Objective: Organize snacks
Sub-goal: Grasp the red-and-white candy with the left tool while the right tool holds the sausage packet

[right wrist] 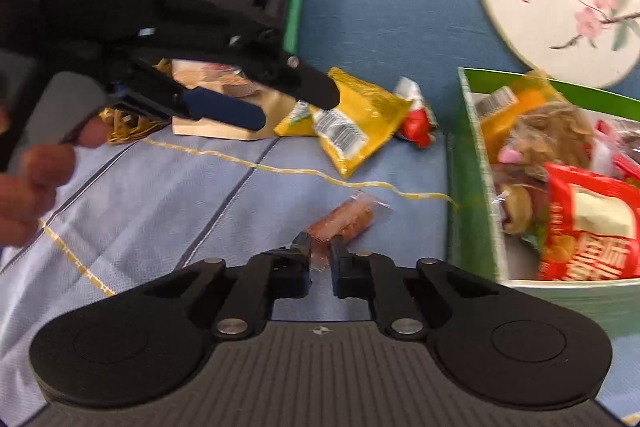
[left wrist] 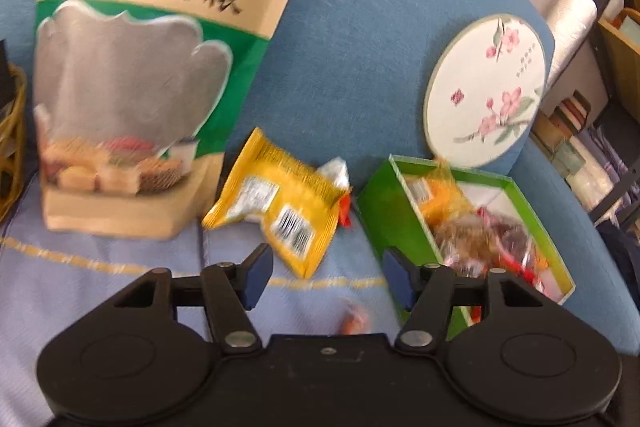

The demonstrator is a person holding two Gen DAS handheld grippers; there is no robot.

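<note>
Right claw (right wrist: 320,259) pinches a clear-wrapped snack (right wrist: 344,221); left claw (left wrist: 328,275) (marked "GenRobot.AI") gapes, holding nothing.

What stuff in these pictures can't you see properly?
- Big paper bag, left wrist view: its top is cut off by the picture edge and its print is blurred.
- Small orange snack, left wrist view: just a blur in front of the left gripper.
- Green box, right wrist view: right side runs off the picture.
- Wicker basket, left wrist view: mostly cut off at the edge.
</note>
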